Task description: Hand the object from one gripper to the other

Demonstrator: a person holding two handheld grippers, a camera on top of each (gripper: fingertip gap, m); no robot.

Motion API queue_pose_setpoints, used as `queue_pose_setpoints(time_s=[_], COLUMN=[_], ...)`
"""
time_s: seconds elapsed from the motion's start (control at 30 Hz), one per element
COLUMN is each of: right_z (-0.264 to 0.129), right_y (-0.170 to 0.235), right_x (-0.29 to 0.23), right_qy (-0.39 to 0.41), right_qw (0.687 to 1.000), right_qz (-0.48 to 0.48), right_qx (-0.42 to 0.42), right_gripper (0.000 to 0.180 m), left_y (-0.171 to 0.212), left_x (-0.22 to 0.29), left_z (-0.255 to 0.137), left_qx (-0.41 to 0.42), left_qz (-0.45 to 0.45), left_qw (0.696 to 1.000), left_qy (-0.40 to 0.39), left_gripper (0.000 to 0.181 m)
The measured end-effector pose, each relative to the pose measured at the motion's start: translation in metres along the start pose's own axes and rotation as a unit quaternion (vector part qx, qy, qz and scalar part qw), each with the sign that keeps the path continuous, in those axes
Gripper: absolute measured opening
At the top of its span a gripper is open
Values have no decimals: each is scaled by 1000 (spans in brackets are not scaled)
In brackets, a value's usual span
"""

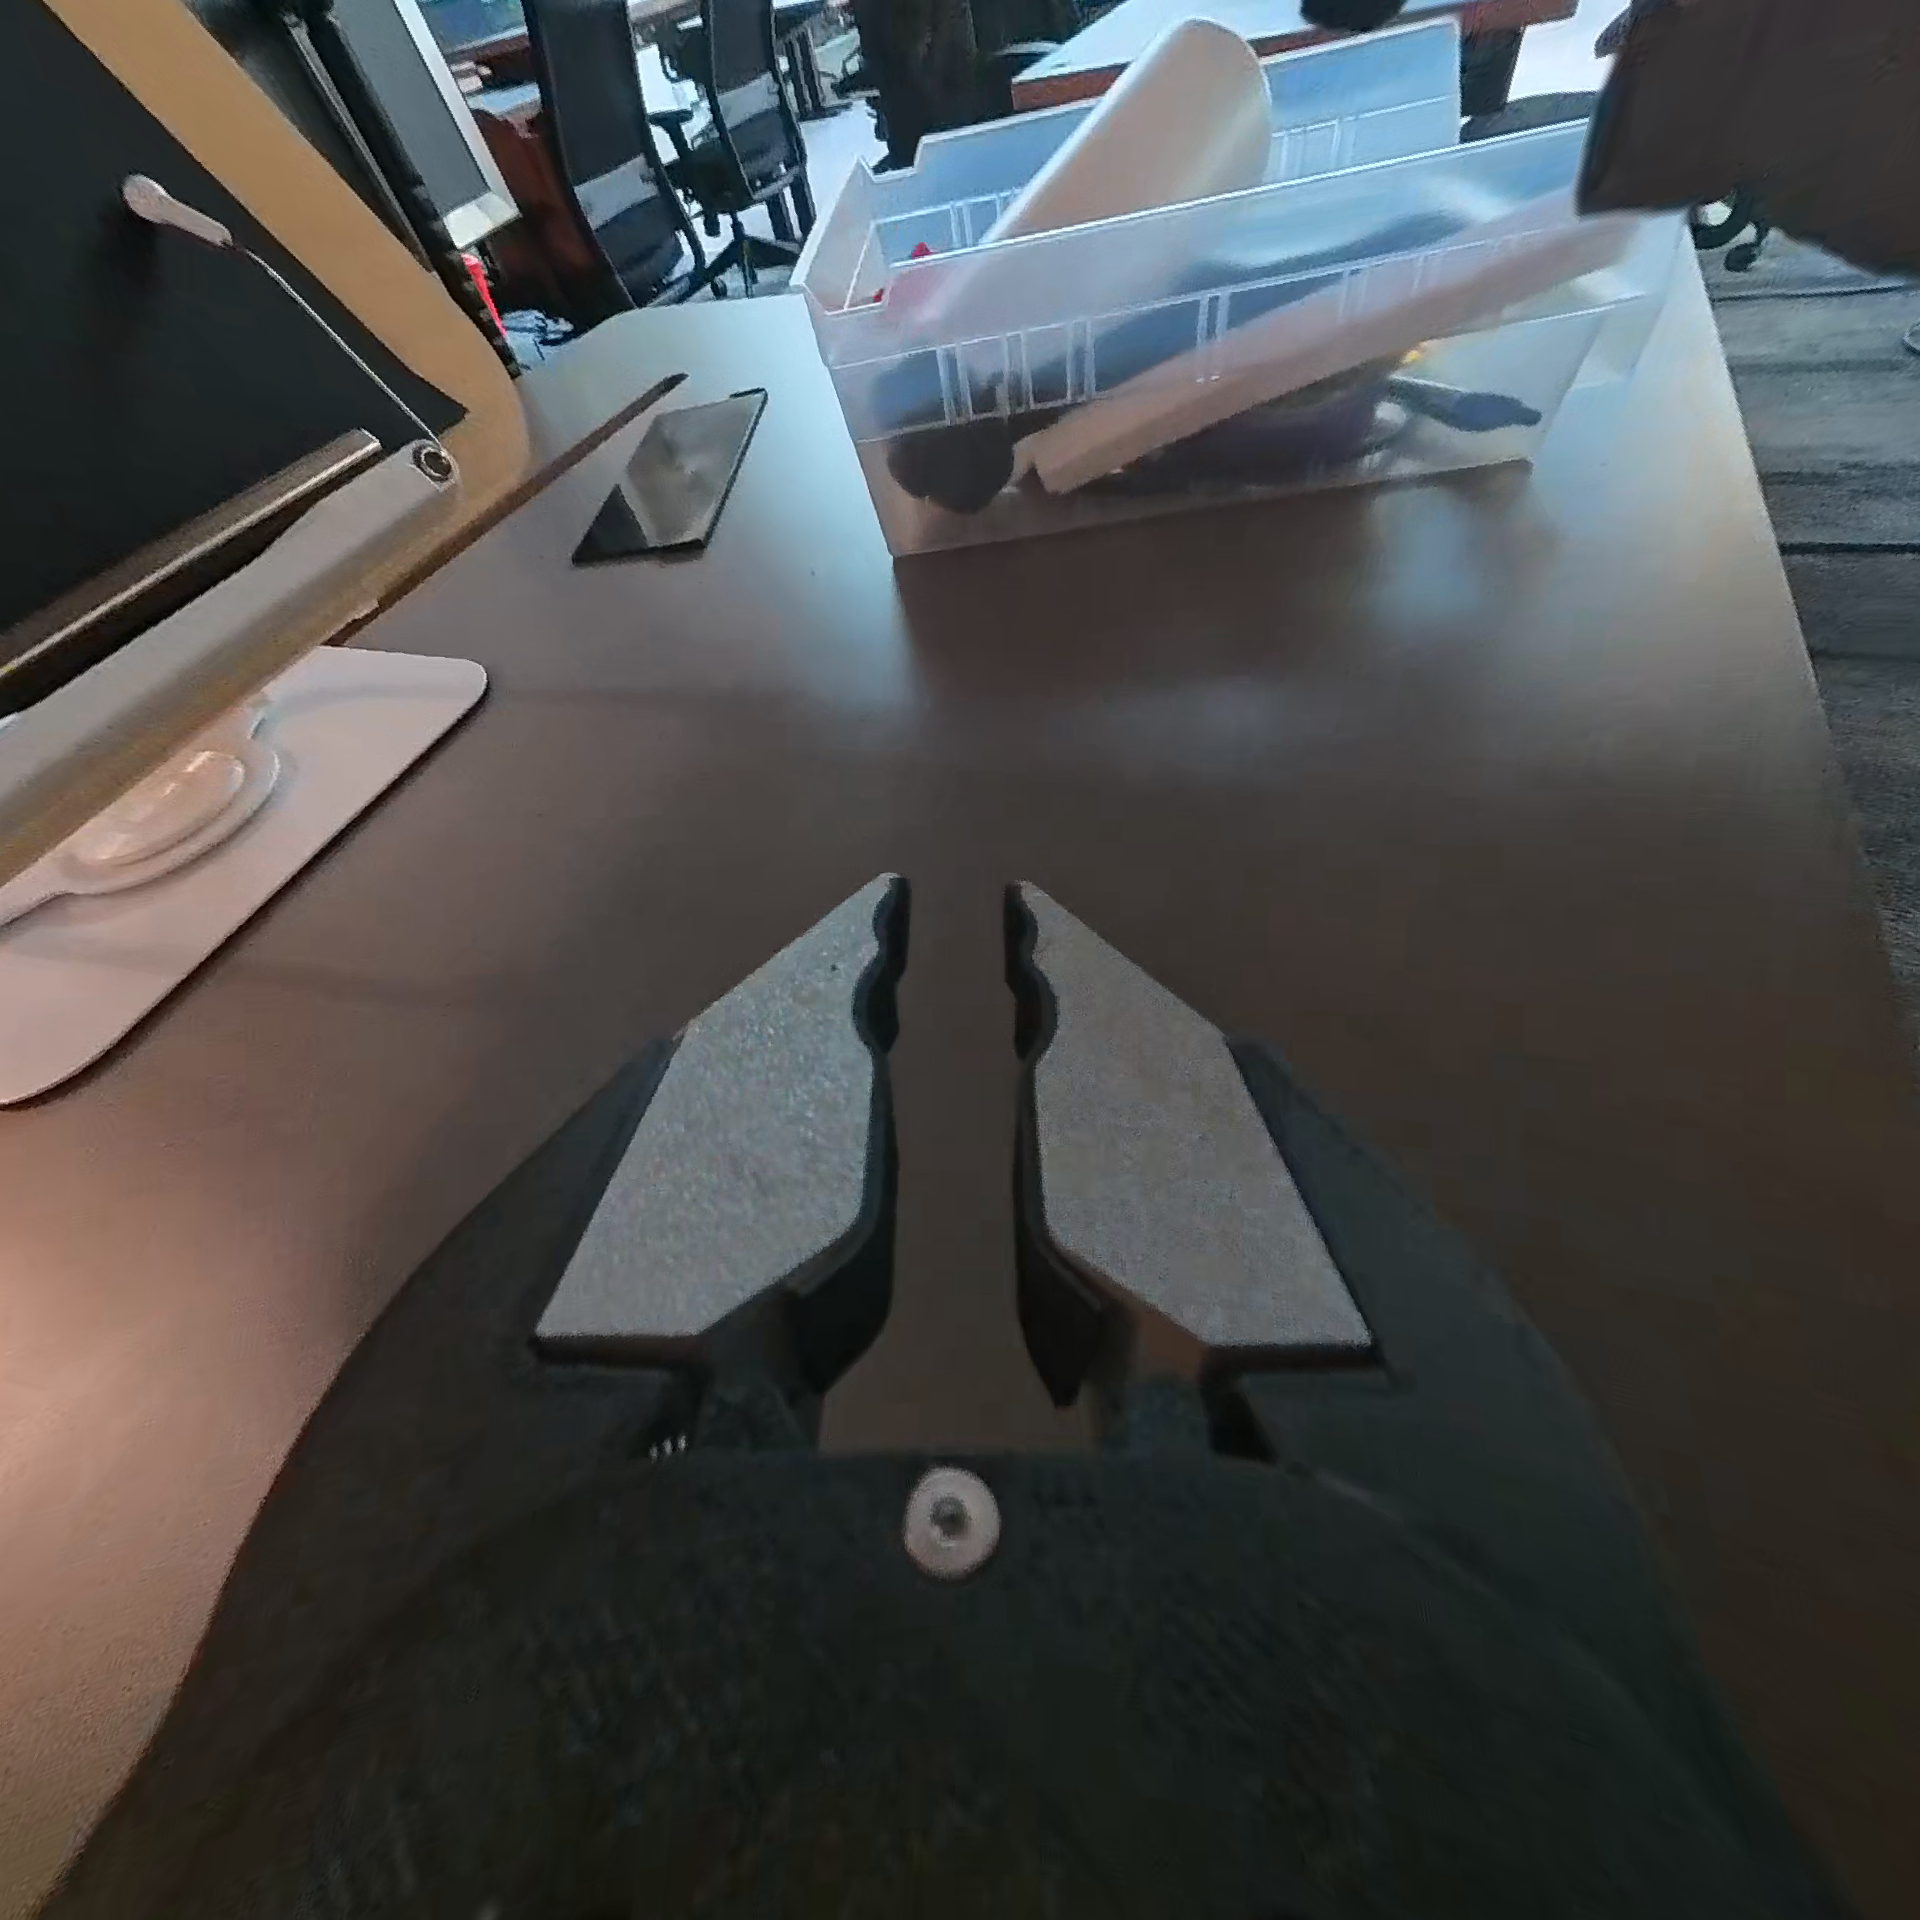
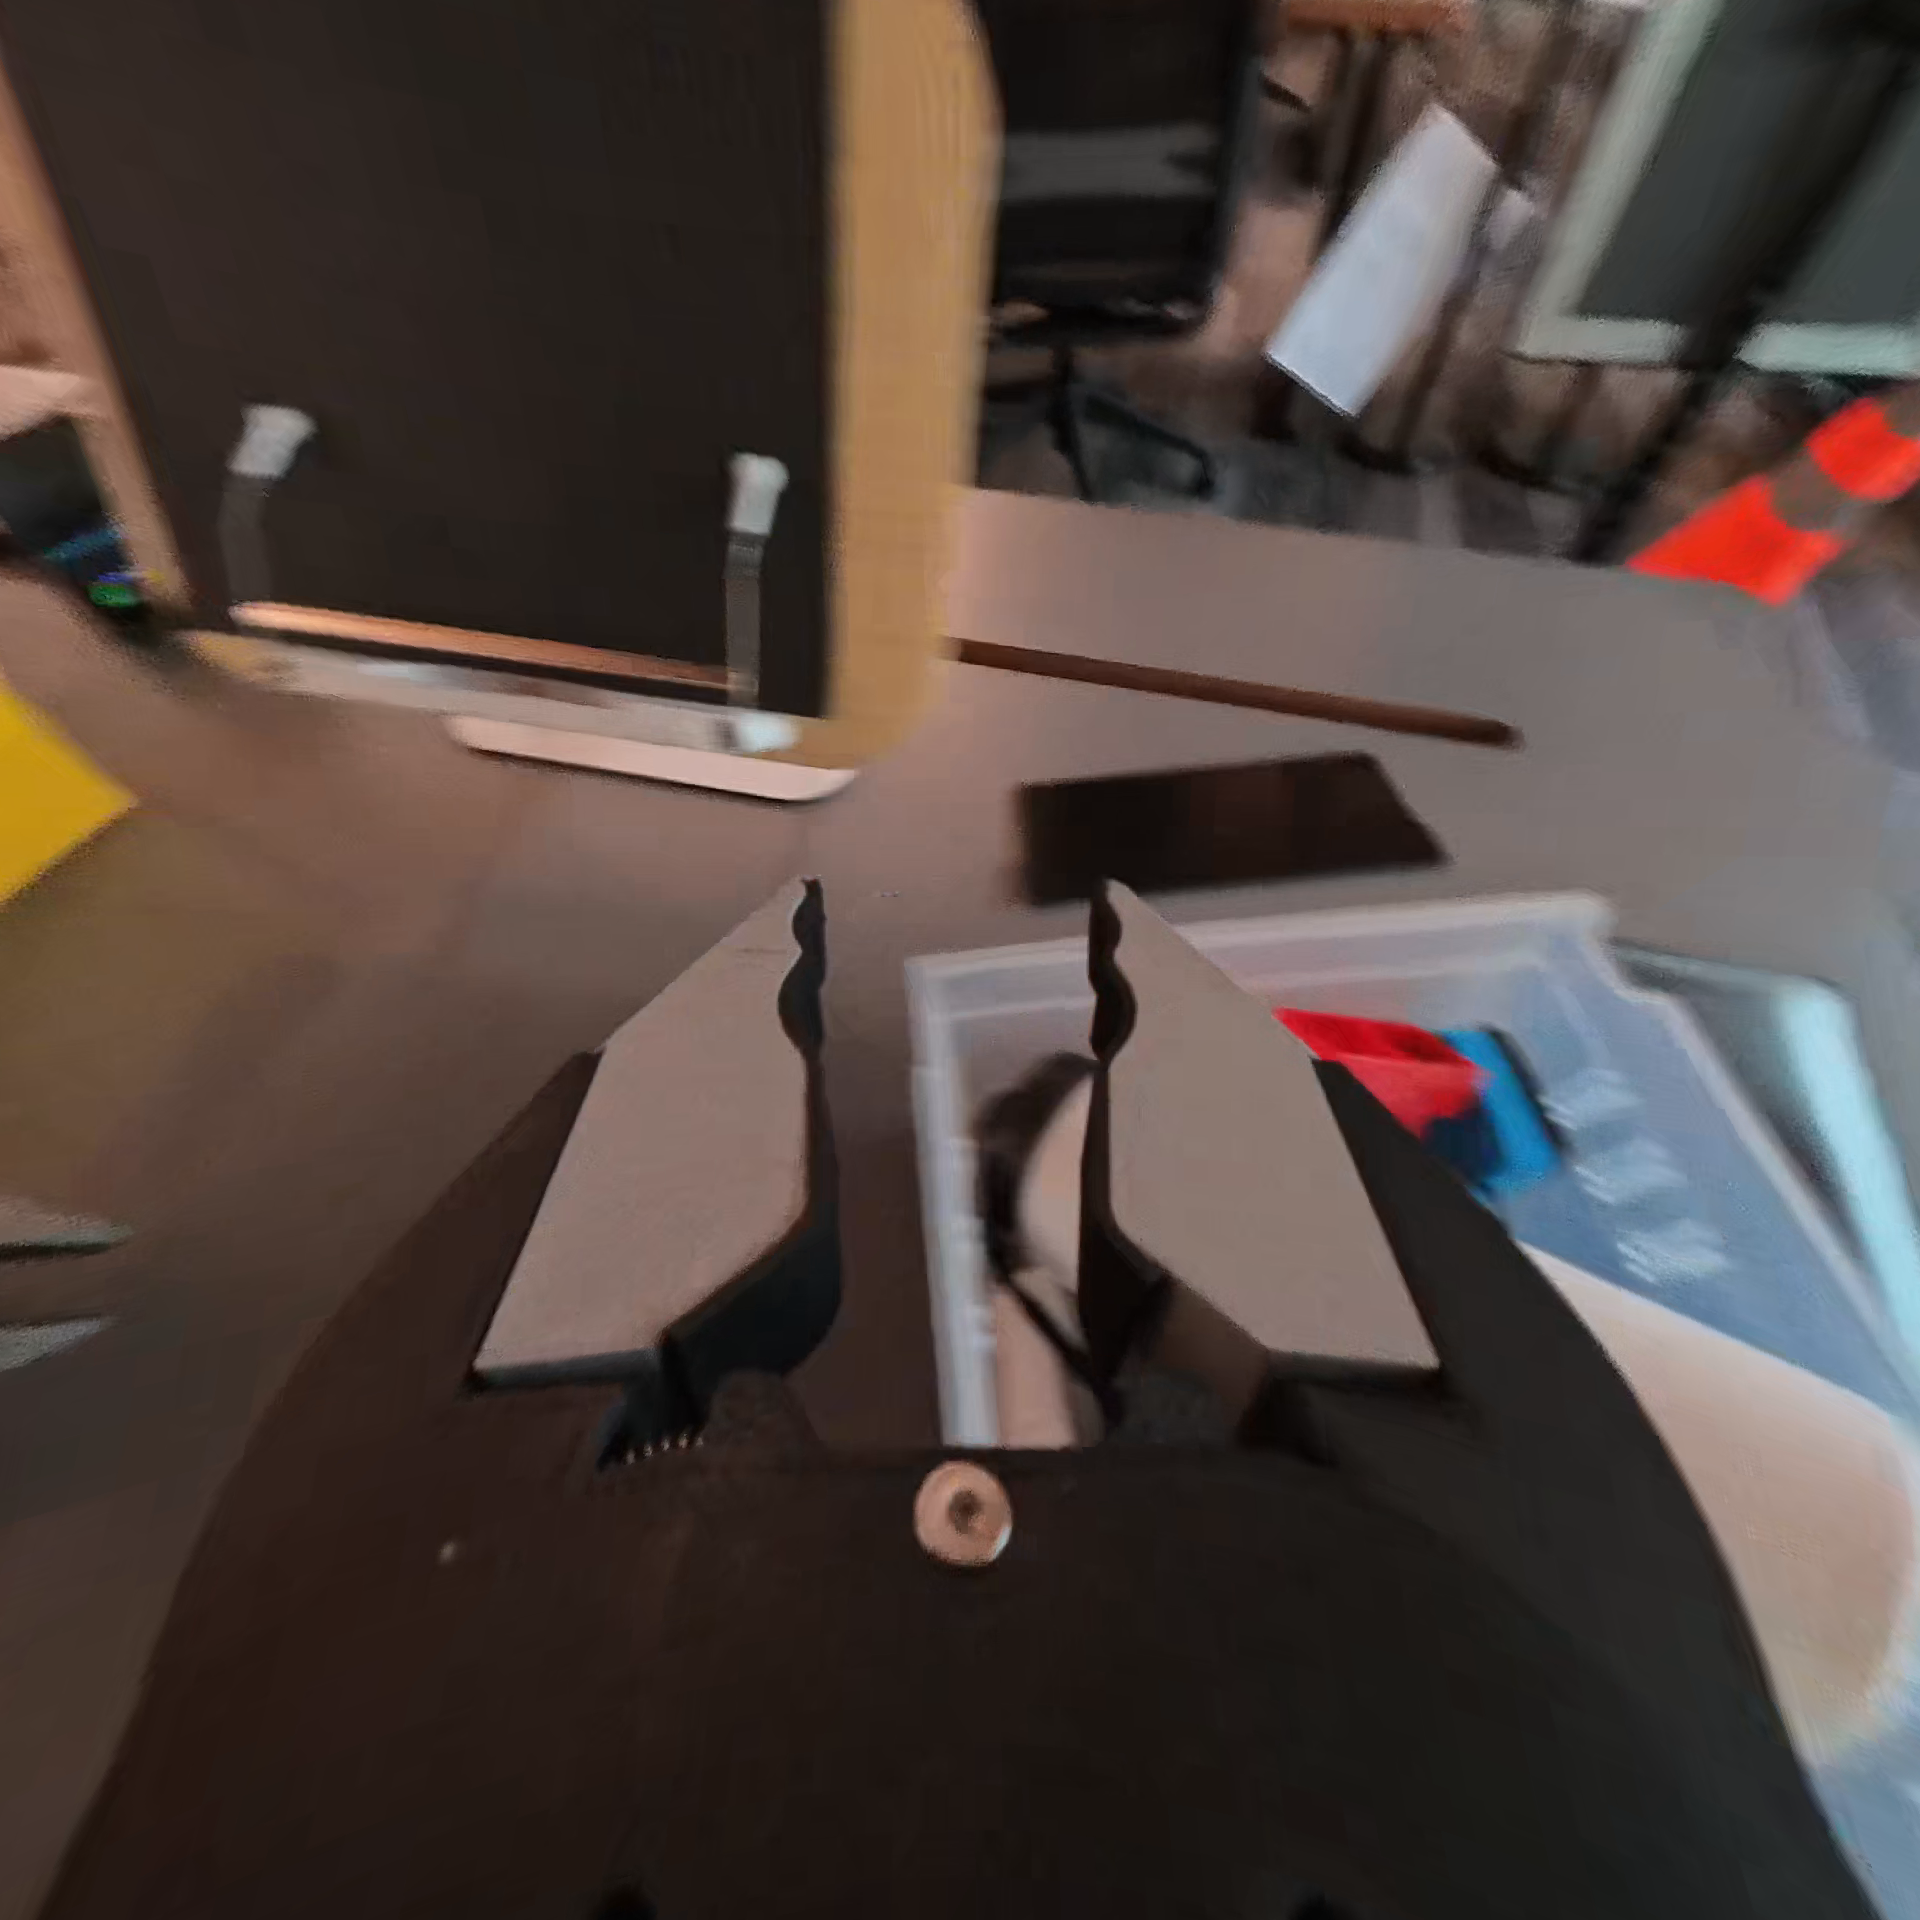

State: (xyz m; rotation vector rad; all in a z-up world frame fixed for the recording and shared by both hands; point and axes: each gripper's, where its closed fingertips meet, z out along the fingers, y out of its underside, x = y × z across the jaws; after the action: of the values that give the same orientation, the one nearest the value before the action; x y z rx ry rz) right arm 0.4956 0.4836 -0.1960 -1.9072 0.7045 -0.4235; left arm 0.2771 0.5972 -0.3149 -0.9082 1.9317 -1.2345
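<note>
We see the left gripper (image 1: 956, 894) low over the dark brown table (image 1: 1247, 675), its jaws parted by a narrow gap with nothing between them. Ahead of it, on the far right part of the table, stands a clear plastic bin (image 1: 1226, 343). The bin contains a cream-coloured roll (image 1: 1153, 125) leaning upward, a long pale flat piece (image 1: 1299, 353) lying at a slant, and dark items at the bottom that are too blurred to identify. Which of these is the object to be handed over, we cannot tell; neither gripper holds anything.

To the left of the bin, a black phone (image 1: 675, 473) lies flat on the table, and a thin brown stick (image 1: 592, 442) lies just beside it. A monitor stand (image 1: 239, 790) with a pale base occupies the left edge.

In the right wrist view, the right gripper (image 2: 956, 904) is above the near corner of the same bin (image 2: 1247, 956), jaws spread apart and empty. This view is motion-blurred. Inside the bin we see a red item (image 2: 1382, 1060) touching a blue item (image 2: 1507, 1112). The phone (image 2: 1226, 821) and the stick (image 2: 1236, 691) lie beyond the bin.
</note>
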Motion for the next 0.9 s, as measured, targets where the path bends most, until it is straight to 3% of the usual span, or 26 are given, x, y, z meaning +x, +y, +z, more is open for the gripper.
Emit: queue_pose_setpoints(time_s=[0.17, 0.27, 0.5, 0.63, 0.73, 0.9], right_z=[11, 37, 101, 112, 112, 111], right_y=[19, 40, 88, 101, 108, 92], right_x=[-112, -150, -183, -198, -216, -228], right_qy=[-155, -211, -237, -250, -295, -319], right_qw=[988, 977, 971, 964, 953, 945], right_qz=[1, 1, -32, -75, -51, -71], right_qx=[-15, -21, -27, -48, -54, -6], right_gripper=[63, 63, 55, 58, 56, 54], left_y=[-3, -3, -7, -7, -6, -7], left_x=[9, 12, 7, 10, 12, 11], left_z=[-2, -2, -5, -5, -4, -5], left_qx=[12, 14, 34, 32, 28, 32], left_qz=[6, 11, 7, 17, 25, 22], left_qw=[999, 999, 999, 998, 998, 998], left_qy=[35, 45, 38, 41, 43, 43], left_gripper=[32, 42, 36, 35, 35, 34])
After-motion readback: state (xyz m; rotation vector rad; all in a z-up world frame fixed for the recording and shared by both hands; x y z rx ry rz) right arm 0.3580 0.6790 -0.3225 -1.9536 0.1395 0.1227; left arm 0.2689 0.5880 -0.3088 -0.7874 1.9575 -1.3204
